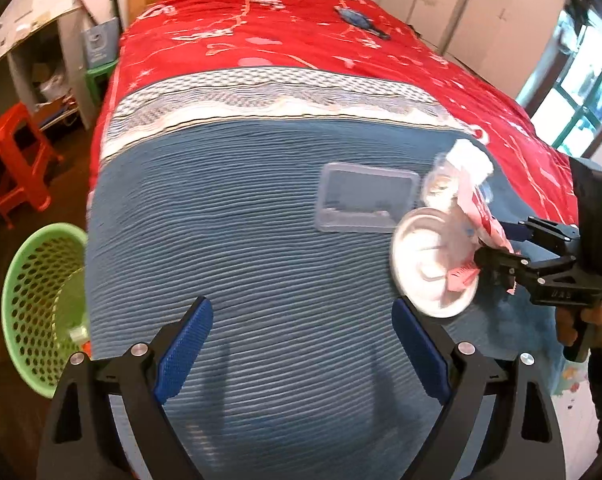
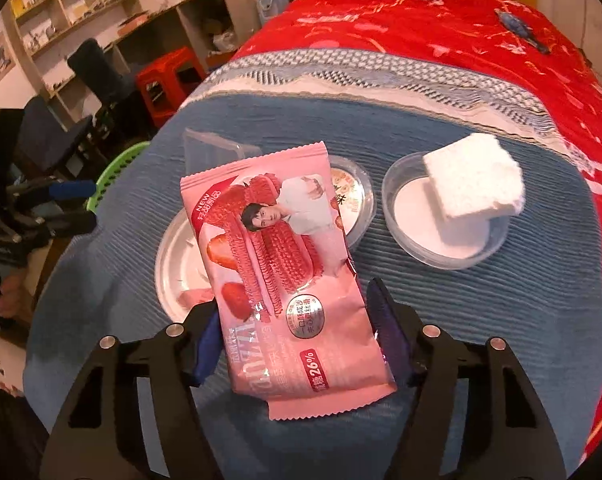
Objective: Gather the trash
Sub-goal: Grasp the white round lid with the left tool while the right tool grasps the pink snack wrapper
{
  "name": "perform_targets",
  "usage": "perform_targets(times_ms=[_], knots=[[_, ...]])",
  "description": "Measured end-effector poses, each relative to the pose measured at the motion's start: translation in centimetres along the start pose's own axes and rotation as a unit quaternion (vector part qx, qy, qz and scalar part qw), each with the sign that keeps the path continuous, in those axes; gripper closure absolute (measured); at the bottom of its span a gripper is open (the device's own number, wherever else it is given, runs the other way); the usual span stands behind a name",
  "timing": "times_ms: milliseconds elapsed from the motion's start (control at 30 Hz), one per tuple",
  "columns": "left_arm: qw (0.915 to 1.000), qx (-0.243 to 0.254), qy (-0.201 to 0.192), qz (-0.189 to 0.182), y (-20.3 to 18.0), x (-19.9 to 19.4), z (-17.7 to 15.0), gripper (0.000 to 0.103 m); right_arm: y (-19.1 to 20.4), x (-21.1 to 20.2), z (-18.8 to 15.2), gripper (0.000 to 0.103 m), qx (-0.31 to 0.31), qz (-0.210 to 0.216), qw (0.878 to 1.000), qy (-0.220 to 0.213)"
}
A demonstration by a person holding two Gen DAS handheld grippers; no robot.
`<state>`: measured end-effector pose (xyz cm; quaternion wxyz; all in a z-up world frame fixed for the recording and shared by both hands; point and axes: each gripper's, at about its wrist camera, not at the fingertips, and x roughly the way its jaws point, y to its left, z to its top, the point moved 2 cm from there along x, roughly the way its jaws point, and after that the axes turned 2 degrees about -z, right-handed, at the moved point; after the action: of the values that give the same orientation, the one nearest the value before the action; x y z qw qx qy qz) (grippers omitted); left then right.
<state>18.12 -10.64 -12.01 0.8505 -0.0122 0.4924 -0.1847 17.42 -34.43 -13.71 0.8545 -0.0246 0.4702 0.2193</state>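
Room: bedroom walls, cupboards and a window are showing around a large bed (image 1: 261,40), which is serving as the landmark for everything below.
Bed: a red patterned cover (image 2: 441,32) is lying over its far part, and a blue ribbed blanket (image 1: 241,260) is covering the near end.
Basket: a green perforated basket (image 1: 41,304) is standing on the floor just beside the bed's near left corner, as the left wrist view shows it, with some bits lying inside.
Stool: a red plastic stool (image 1: 13,160) is sitting on the floor well apart from the bed's left side.
Left gripper: the left gripper (image 1: 301,344) is hovering over the blue blanket with its blue pads spread wide and nothing between them.
Right gripper: the right gripper (image 2: 297,344) is reaching over the blanket at the bed's near right part, its jaws standing on either side of the wrapper; whether the pads are pressing on it, I cannot tell.
Wrapper: a pink snack wrapper (image 2: 285,264) is lying between those jaws, overlapping the plate and the small printed lid.
Plate: a round white plate (image 2: 181,264) is resting on the blanket, partly under the wrapper.
Clear box: a clear plastic box (image 1: 365,196) is lying on the blanket just beyond the plate.
Clear lid: a round clear lid (image 2: 405,236) is sitting on the blanket beside the wrapper, with a white foam block (image 2: 473,180) leaning in it.
Printed lid: a small printed lid (image 2: 353,196) is peeking out behind the wrapper.
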Motion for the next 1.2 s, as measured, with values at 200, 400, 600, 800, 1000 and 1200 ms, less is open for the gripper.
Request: perform_targets(times_ms=[200,400,600,800,1000,1200], knots=[[0.9992,0.015,0.007,-0.037,-2.2,1.7,0.9,0.023,-0.3,-2.5,-1.0,0.037,0.026,-0.012,0.999,-0.024],[0.9965,0.044,0.027,-0.066,-5.4,3.6,1.2,0.022,-1.3,-4.1,-1.6,0.037,0.047,-0.029,0.998,-0.036],[0.9933,0.075,0.04,-0.078,-7.4,4.8,1.4,0.01,-2.3,-5.2,-2.5,0.037,0.061,-0.038,0.997,-0.042],[0.9879,0.124,0.06,-0.071,-9.3,6.5,1.1,0.008,-2.7,-5.5,-3.2,0.037,0.073,-0.038,0.995,-0.046],[0.9824,0.172,0.058,-0.043,-10.5,7.5,0.6,0.008,-2.7,-5.3,-3.7,0.037,0.077,-0.034,0.995,-0.047],[0.9822,0.174,0.057,-0.044,-10.6,8.1,0.8,0.008,-2.8,-5.1,-3.6,0.037,0.08,-0.034,0.995,-0.047]])
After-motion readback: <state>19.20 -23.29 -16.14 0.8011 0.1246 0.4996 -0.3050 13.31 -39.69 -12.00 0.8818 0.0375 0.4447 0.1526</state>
